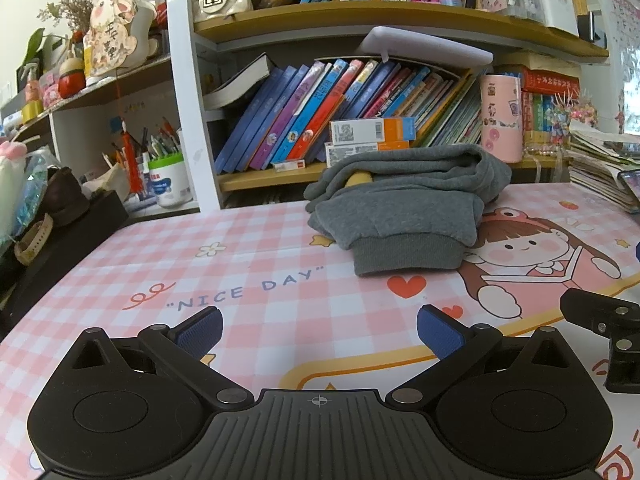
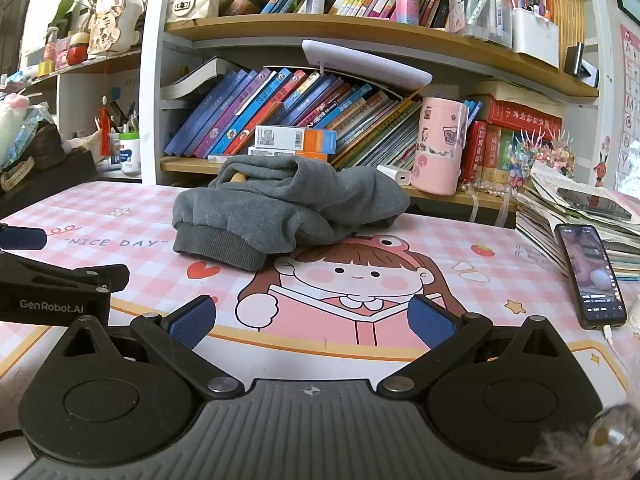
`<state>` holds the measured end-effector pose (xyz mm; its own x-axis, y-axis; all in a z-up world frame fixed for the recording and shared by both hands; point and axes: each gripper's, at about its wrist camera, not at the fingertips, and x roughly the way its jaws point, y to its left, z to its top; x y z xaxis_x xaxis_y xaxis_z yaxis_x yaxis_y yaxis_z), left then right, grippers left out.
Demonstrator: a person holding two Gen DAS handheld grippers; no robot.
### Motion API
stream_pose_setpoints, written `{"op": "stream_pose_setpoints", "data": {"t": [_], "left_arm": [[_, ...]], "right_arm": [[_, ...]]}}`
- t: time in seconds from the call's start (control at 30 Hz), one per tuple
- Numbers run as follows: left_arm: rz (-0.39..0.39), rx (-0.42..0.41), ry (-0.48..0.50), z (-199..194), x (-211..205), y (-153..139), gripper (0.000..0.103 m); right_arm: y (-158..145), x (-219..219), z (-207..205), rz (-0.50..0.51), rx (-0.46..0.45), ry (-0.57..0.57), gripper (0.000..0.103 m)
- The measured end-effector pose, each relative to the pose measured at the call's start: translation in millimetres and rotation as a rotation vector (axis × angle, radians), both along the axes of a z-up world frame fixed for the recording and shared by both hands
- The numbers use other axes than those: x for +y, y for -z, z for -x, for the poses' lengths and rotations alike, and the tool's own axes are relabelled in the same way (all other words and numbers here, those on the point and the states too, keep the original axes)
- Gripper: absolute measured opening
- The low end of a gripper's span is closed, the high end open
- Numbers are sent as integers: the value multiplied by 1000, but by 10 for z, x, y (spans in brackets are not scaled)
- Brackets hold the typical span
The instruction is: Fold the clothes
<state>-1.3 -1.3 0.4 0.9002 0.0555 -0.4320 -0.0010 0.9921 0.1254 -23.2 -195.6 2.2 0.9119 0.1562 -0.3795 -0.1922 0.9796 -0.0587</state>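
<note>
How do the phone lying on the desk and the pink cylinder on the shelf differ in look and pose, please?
The phone lies flat on the desk mat, whereas the pink cylinder stands upright on the wooden shelf. The phone is thin and black with a lit screen and a plugged-in cable; the cylinder is tall, round and sticker-covered. Both sit to the right of the grey garment, untouched.

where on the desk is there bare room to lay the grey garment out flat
Bare mat runs left of the grey garment around the "NICE DAY" print, and in front of it up to both open grippers. The right edge is crowded by the phone and paper stack.
</note>
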Motion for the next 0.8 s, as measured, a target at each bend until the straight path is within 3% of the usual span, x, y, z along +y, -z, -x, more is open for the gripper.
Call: {"op": "stream_pose_setpoints", "data": {"t": [0.8], "left_arm": [[13, 17, -2, -12, 16, 21, 103]], "right_arm": [[3, 27, -9, 17, 4, -6, 103]]}}
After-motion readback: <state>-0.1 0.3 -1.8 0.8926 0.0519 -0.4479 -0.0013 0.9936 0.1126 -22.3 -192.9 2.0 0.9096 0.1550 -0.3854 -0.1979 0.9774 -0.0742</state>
